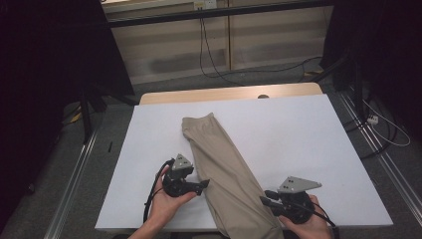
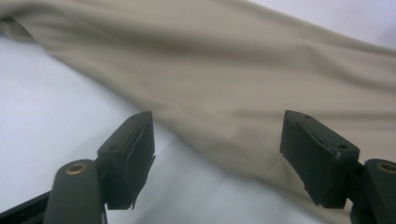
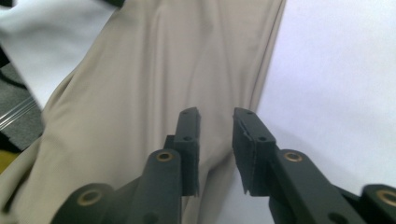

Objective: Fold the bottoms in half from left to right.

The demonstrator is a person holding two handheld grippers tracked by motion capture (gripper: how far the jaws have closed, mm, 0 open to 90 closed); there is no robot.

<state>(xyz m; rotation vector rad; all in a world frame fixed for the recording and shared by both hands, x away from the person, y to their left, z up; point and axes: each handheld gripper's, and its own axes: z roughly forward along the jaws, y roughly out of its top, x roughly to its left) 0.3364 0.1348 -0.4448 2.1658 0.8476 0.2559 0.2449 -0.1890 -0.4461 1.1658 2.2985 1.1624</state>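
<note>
Two tools empty | left tool [image 2: 217,140] wide | right tool [image 3: 215,135] narrow, over cloth [image 1: 224,169]

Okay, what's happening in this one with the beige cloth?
A person works at a white table with a hand-held gripper in each hand, either side of a long folded beige cloth that hangs over the near edge. The left hand-held gripper stands wide open at the cloth's edge. The right hand-held gripper is slightly open just above the cloth. Neither grips it.

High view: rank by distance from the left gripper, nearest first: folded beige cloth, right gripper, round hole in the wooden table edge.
From the left gripper:
1. Folded beige cloth, right beside its jaws.
2. Right gripper, across the cloth at the near edge.
3. Round hole in the wooden table edge, far side.
</note>
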